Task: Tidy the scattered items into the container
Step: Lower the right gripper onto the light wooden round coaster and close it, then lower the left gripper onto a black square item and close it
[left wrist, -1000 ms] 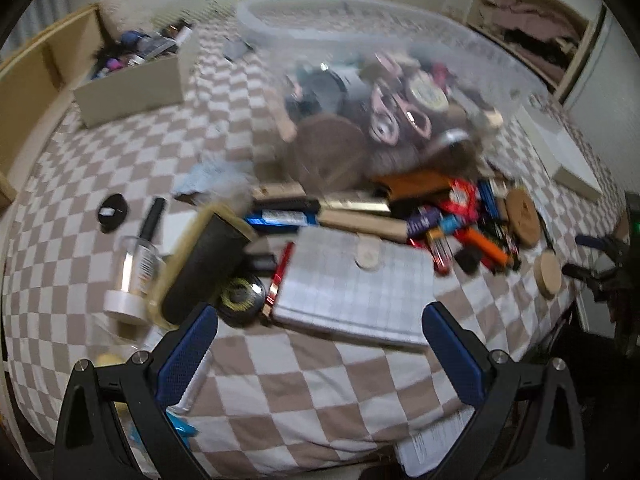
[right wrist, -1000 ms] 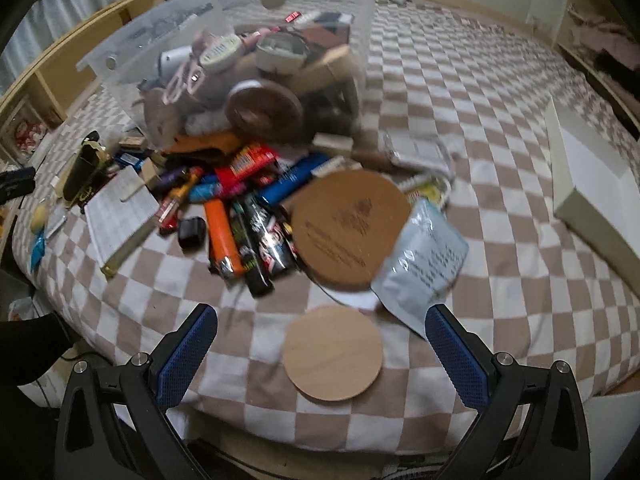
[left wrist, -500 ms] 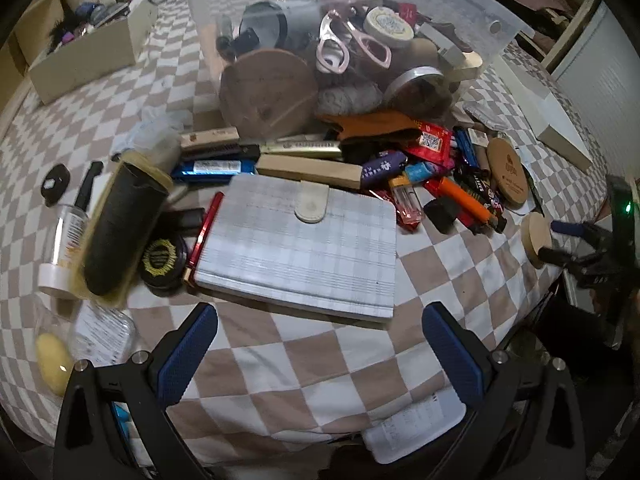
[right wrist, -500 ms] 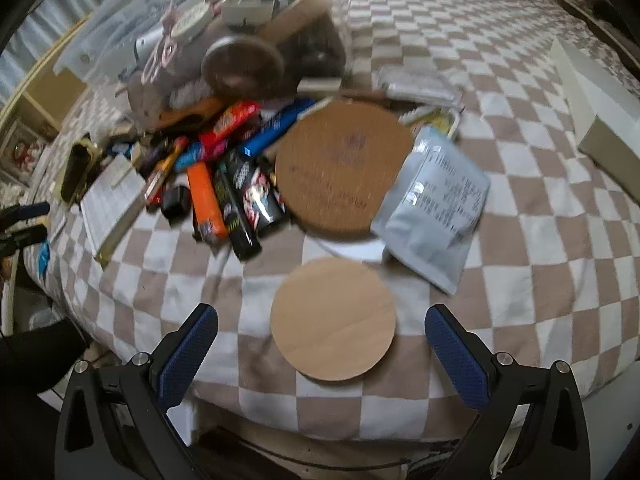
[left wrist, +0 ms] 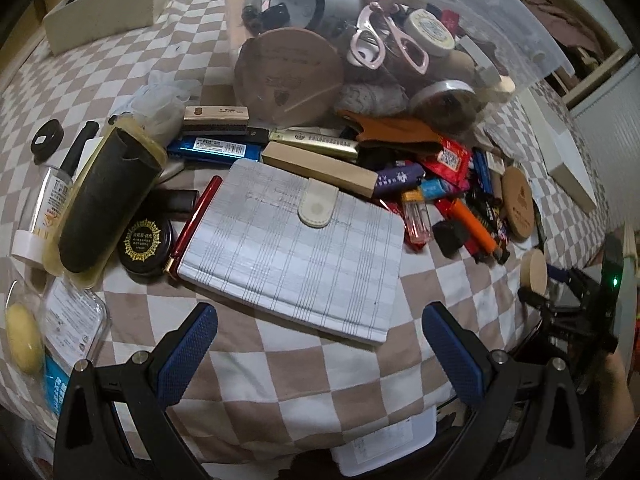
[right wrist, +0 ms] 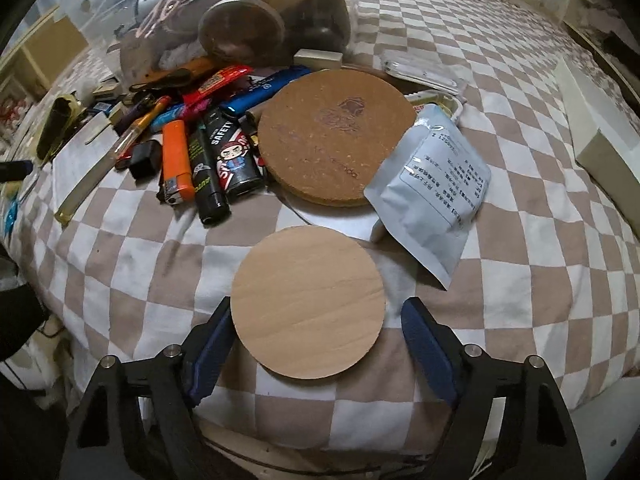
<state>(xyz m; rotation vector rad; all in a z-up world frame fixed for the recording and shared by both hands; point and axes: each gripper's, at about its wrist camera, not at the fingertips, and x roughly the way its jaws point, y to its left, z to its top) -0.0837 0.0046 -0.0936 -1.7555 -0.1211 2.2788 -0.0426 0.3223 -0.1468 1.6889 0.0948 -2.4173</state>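
Note:
A pale round wooden disc [right wrist: 308, 304] lies flat on the checked bedspread [right wrist: 520, 300] near its front edge. My right gripper [right wrist: 318, 346] straddles it and its jaws are closing. The left pad [right wrist: 212, 344] is at the disc's rim, while the right pad [right wrist: 424, 344] stands a gap away. My left gripper [left wrist: 320, 354] is open above a grey plaid wallet [left wrist: 296, 252], with nothing between its fingers. The clear plastic container [left wrist: 400, 20], full of small items, stands behind the pile. In the left wrist view the right gripper [left wrist: 560, 292] shows beside the disc [left wrist: 534, 272].
A cork coaster [right wrist: 336, 136], a grey foil pouch [right wrist: 432, 192] and several lighters [right wrist: 176, 160] lie just beyond the disc. Left of the wallet are a black case [left wrist: 104, 200] and a round black tin [left wrist: 146, 240]. A cardboard box [left wrist: 112, 4] and a white box [right wrist: 600, 132] flank the pile.
Both grippers have sunk closer to the bedspread. The right jaws have narrowed around the wooden disc. The left gripper has come in over the plaid wallet and stays wide.

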